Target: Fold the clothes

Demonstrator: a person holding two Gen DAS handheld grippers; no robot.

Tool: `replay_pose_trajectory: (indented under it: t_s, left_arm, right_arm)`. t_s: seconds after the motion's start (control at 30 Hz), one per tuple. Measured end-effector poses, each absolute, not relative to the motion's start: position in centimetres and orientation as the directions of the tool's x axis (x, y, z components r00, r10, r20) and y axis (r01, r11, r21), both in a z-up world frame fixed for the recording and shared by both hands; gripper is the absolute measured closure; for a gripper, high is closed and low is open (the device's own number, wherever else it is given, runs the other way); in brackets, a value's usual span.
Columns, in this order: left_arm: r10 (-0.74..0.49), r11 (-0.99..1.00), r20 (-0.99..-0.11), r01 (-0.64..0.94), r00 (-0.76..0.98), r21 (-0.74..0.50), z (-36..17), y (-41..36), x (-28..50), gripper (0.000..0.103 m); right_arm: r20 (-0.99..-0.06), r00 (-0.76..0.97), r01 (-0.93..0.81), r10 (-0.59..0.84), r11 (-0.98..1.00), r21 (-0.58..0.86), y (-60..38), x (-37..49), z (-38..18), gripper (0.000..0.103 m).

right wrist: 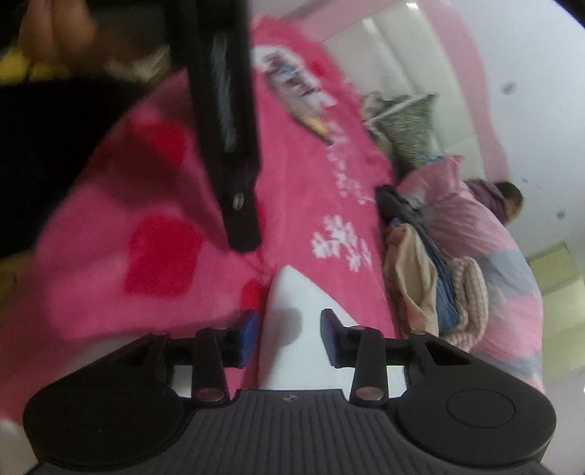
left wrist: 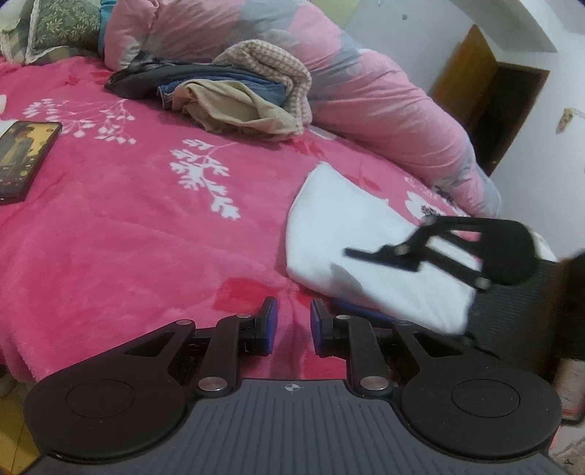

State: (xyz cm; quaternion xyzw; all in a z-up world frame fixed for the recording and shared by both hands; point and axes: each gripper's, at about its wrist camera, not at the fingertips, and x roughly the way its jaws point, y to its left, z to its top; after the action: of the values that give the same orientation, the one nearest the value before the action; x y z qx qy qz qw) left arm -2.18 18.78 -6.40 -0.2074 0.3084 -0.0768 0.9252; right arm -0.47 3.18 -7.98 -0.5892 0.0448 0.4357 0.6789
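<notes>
A white folded garment (left wrist: 340,223) lies on the pink floral blanket (left wrist: 128,237) at the bed's right edge. My right gripper (left wrist: 365,254) hovers over it, turned on its side and blurred. In the right wrist view its jaws stand apart, and the white garment (right wrist: 289,292) fills the gap between and under the right gripper (right wrist: 289,334). I see no firm pinch. My left gripper (left wrist: 292,325) is low over the blanket just left of the garment, its blue pads a little apart with nothing between them. The same left gripper (right wrist: 243,234) shows as a dark blurred bar in the right wrist view.
A pile of unfolded clothes (left wrist: 237,98) in beige, blue and checked cloth lies further back, against a rolled pink duvet (left wrist: 365,91). A phone (left wrist: 25,157) rests at the blanket's left. A green pillow (left wrist: 62,25) sits far left. A dark doorway (left wrist: 490,106) opens beyond the bed.
</notes>
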Motion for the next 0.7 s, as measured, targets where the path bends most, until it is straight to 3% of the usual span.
replay_pose_trajectory:
  t_s: [0.07, 0.2, 0.27, 0.3, 0.37, 0.4, 0.43, 0.7]
  left_arm:
    - [-0.275, 0.897, -0.528, 0.016, 0.804, -0.442, -6.4, 19.0, -2.3, 0.084]
    - [-0.286, 0.878, -0.503, 0.013, 0.815, -0.479, -6.5, 20.0, -2.7, 0.084]
    - [-0.291, 0.870, -0.499, 0.008, 0.817, -0.494, -6.6, 20.5, -2.8, 0.084]
    - [-0.291, 0.867, -0.498, 0.005, 0.817, -0.499, -6.6, 20.7, -2.9, 0.084]
    - [-0.290, 0.862, -0.500, -0.004, 0.816, -0.506, -6.7, 21.1, -2.9, 0.084]
    - [-0.286, 0.861, -0.501, -0.010, 0.817, -0.509, -6.7, 21.2, -2.9, 0.084]
    - [-0.278, 0.861, -0.502, -0.020, 0.819, -0.509, -6.6, 21.3, -3.0, 0.084]
    - [-0.273, 0.849, -0.480, -0.026, 0.834, -0.527, -6.0, 21.5, -2.3, 0.082]
  right_arm:
    - [-0.593, 0.605, -0.706, 0.531, 0.014, -0.708, 3.3, 0.7, -7.0, 0.100]
    - [-0.541, 0.638, -0.768, 0.548, 0.411, -0.491, 1.8, 2.8, -3.2, 0.100]
    - [-0.546, 0.622, -0.774, 0.562, 0.550, -0.315, 1.0, 3.7, -2.4, 0.100]
    - [-0.545, 0.625, -0.768, 0.559, 0.568, -0.297, 1.1, 3.2, -3.2, 0.098]
    - [-0.565, 0.642, -0.764, 0.518, 0.494, -0.415, 3.1, 1.1, -7.0, 0.091]
    - [-0.526, 0.685, -0.729, 0.505, 0.451, -0.516, 3.8, -0.3, -8.6, 0.081]
    - [-0.477, 0.726, -0.679, 0.495, 0.404, -0.613, 4.4, -1.6, -10.2, 0.081]
    - [-0.415, 0.687, -0.726, 0.596, 0.548, -0.415, -1.1, -2.3, -5.1, 0.069]
